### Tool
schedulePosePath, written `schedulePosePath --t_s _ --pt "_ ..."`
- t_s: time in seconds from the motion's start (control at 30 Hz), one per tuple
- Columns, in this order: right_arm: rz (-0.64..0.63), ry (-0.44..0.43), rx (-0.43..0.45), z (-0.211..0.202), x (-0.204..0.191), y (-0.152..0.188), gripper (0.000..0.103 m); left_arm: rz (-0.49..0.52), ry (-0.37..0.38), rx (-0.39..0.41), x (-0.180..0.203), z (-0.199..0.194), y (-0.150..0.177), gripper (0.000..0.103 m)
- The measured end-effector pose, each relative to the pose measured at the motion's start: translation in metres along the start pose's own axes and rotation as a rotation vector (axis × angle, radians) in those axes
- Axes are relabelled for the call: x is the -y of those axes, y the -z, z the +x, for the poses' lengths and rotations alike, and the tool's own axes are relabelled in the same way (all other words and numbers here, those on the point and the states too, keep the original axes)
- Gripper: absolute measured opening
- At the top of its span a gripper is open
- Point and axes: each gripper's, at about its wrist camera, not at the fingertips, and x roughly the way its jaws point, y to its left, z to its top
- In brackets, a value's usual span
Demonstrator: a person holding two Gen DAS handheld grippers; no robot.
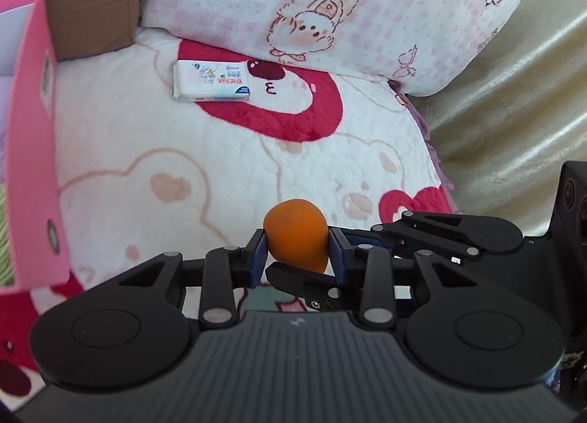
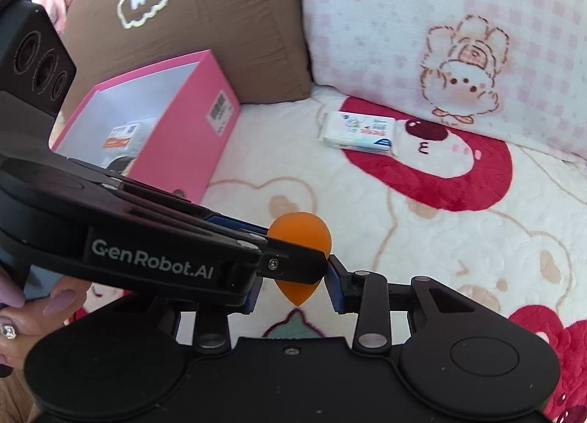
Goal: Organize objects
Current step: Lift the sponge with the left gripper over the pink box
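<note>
While your left gripper (image 1: 297, 256) holds the orange teardrop sponge (image 1: 293, 232) in the air above the plush blanket (image 2: 403, 239), its fingers (image 1: 258, 254) are clamped on the sponge's broad body from both sides. The right gripper (image 2: 297, 292) sits crosswise just below. Its fingers (image 2: 335, 287) stand slightly apart around the narrow tip, with a gap showing on each side, so they appear to carry no load. The open pink box (image 2: 183, 122) stands on the blanket to the left, against the brown cushion (image 2: 201, 19). It is the likely destination. A tissue pack (image 2: 357, 131) lies well apart, near the pink pillow (image 2: 440, 19).

To do this step well, draw the right fingers clear of the tip before you swing left, since the two tools are interleaved and may snag. Keep the left squeeze even, because soft foam can squirm out of a tight pinch. Carry the sponge over the box's near wall, lower it inside, and only then part the fingers.
</note>
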Motion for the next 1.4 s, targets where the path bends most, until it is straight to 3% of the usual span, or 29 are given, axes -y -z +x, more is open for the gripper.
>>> schedulePosePath --t_s 0.3,0.43,0.73,0.93,1.4 --pt "-0.038 -0.087 -0.041 -0.02 -0.043 0.002 0.042 -0.006 -0.069 -0.024 0.002 -0.052 0.023 0.034" --pt "-0.087 -0.099 -0.045 -0.021 -0.071 0.0 0.042 -0.027 -0.118 0.004 -0.006 -0.077 0.035 0.034" --pt "-0.119 -0.172 -0.08 -0.038 -0.116 -0.006 0.042 -0.112 -0.111 0.019 -0.028 -0.128 0.059 0.034" --pt "-0.268 -0.181 -0.102 -0.051 -0.149 -0.013 0.044 -0.102 -0.154 0.042 -0.023 -0.155 0.069 0.035" --pt "-0.333 -0.259 -0.034 -0.06 -0.179 -0.043 0.044 -0.162 -0.186 0.125 -0.041 -0.209 0.059 0.035"
